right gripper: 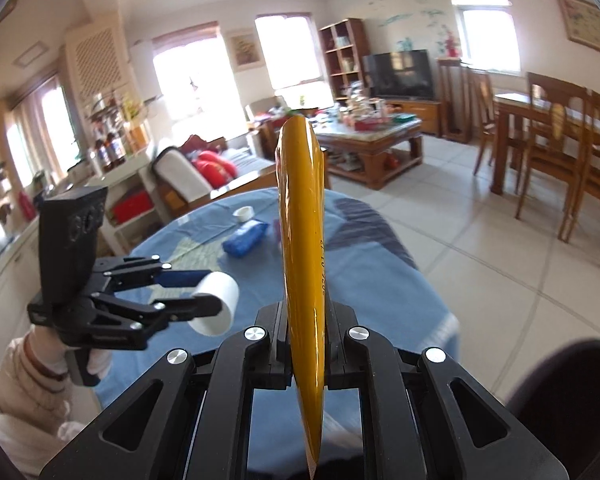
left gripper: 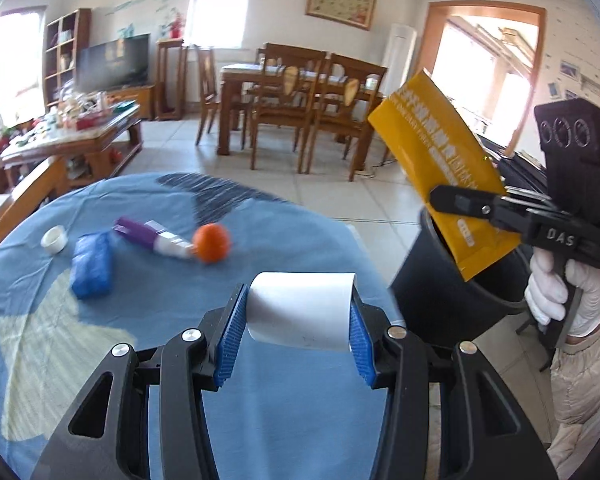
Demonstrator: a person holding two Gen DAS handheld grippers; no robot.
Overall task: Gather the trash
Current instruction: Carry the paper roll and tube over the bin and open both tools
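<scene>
My left gripper (left gripper: 298, 300) is shut on a white paper roll (left gripper: 300, 312), its blue pads (left gripper: 232, 332) pressing the roll's two ends above the blue-clothed table (left gripper: 180, 380). In the right wrist view the same gripper (right gripper: 216, 292) holds the roll (right gripper: 220, 300) at the left. My right gripper (right gripper: 304, 312) is shut on a yellow packet (right gripper: 300, 200), seen edge-on and upright. From the left wrist view the right gripper (left gripper: 440, 200) holds the packet (left gripper: 428, 140) over a black bin (left gripper: 440, 292), with the packet's lower end at the bin's mouth.
On the cloth lie an orange (left gripper: 212, 242), a purple-and-white tube (left gripper: 152, 236), a blue pack (left gripper: 92, 264) and a white tape roll (left gripper: 54, 238). The bin (right gripper: 572, 400) stands off the table's right edge. A dining table with chairs (left gripper: 300, 92) and a cluttered coffee table (left gripper: 72, 132) are beyond.
</scene>
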